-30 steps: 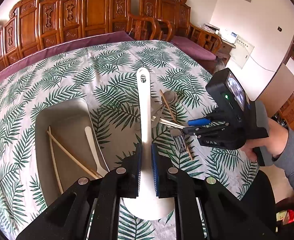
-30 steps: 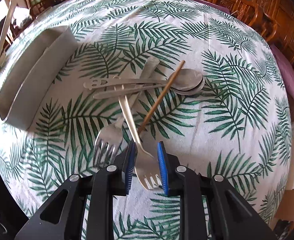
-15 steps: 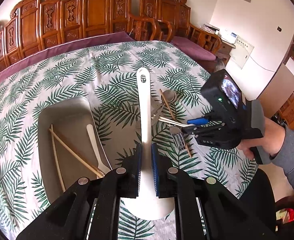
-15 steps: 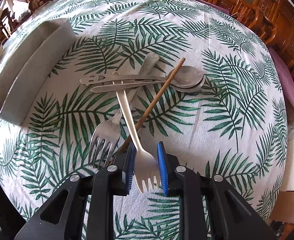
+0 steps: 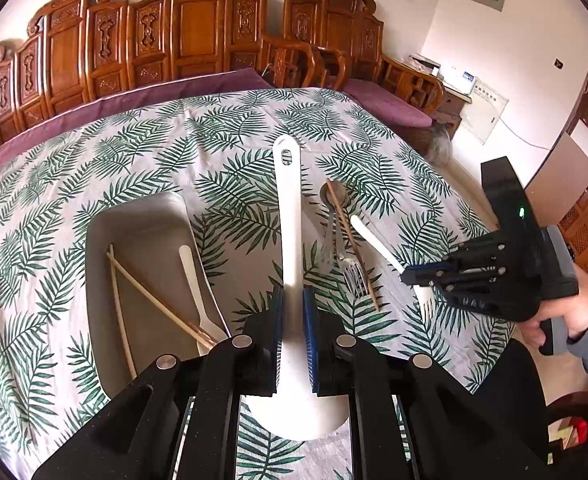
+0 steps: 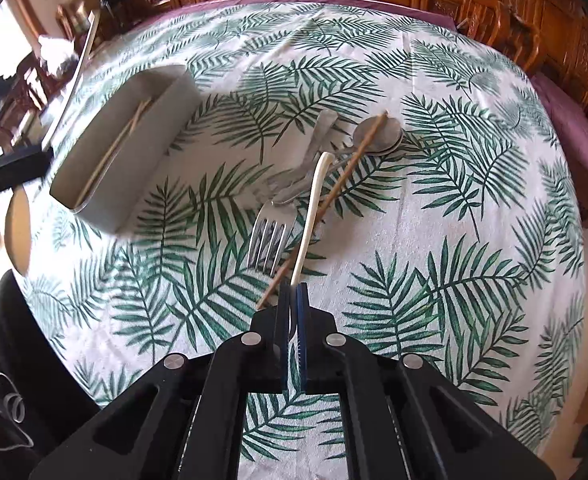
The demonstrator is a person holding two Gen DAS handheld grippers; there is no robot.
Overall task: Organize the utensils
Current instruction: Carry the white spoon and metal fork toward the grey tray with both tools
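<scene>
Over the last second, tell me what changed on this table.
The right gripper narrowed its jaws on the fork and lifted it off the pile, handle angled up over the loose chopstick. In the left wrist view it drew back to the right. Unchanged: the left gripper clamped on the white ladle, the tray, the second fork on the cloth.

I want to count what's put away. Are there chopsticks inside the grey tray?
Yes, two wooden chopsticks lie crossed inside the grey tray, beside a white spoon.
</scene>
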